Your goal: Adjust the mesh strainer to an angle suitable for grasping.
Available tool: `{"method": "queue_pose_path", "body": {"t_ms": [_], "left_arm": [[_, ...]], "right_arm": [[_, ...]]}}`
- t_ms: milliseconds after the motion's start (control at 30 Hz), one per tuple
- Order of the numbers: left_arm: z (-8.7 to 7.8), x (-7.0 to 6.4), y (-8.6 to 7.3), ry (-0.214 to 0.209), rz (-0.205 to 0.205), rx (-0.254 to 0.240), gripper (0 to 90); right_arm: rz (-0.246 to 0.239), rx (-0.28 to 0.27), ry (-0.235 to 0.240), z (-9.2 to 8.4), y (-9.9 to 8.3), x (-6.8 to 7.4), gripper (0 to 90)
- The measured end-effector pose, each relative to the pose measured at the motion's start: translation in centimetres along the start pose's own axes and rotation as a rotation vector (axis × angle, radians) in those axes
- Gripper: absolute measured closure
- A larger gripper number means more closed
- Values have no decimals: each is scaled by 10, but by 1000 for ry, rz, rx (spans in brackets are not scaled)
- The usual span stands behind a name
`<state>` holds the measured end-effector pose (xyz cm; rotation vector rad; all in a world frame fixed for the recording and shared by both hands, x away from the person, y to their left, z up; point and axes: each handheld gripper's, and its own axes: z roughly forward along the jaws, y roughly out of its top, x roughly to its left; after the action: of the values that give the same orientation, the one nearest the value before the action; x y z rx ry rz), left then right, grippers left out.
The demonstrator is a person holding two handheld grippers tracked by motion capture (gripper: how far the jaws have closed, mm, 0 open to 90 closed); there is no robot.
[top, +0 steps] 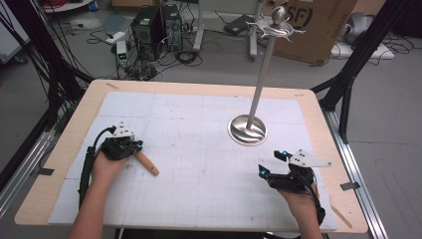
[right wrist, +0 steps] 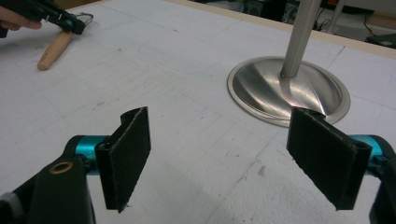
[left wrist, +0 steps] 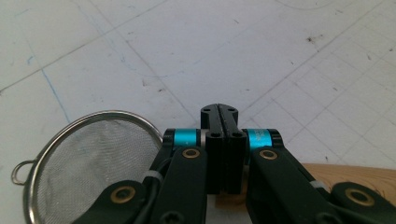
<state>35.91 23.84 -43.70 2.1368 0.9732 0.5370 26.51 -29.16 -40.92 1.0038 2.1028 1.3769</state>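
— Jaws of the right gripper (right wrist: pixel 219 158), near the table's (top: pixel 59 149) right front corner?
— Spread wide, nothing held.
— And the left gripper (left wrist: pixel 223 116)?
— Clamped on the strainer's (left wrist: pixel 88 163) wooden handle (top: pixel 147 163), toward the left edge.

My right hand-held gripper (right wrist: pixel 219 156) has its two black pads wide apart, with nothing between them, low over the white gridded table (right wrist: pixel 187 93). Beyond the right pad stands the round steel base (right wrist: pixel 261 93) of a stand, its pole (right wrist: pixel 299 37) rising out of the top edge. Far off at the upper left my other hand-held gripper (right wrist: pixel 70 23) sits on a strainer's wooden handle (right wrist: pixel 53 49), whose free end lies on the table; a wire loop (right wrist: pixel 86 17) shows just beside its tip.
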Motion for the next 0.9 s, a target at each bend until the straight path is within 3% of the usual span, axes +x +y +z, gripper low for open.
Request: {"method": "queue_pose_path", "body": {"t_ms": [300,700,900], "left_arm": [[-3,5,-1,11,-13,-20,894],[-6,8,-6,5,-22,-6,895],[-11,2,-8,9,-1,28,895]], "right_arm": [[1,8,0,2,-1,0,208],[1,12,0,3,-2,0,208],[0,9,2,3,-2,0,208]]}}
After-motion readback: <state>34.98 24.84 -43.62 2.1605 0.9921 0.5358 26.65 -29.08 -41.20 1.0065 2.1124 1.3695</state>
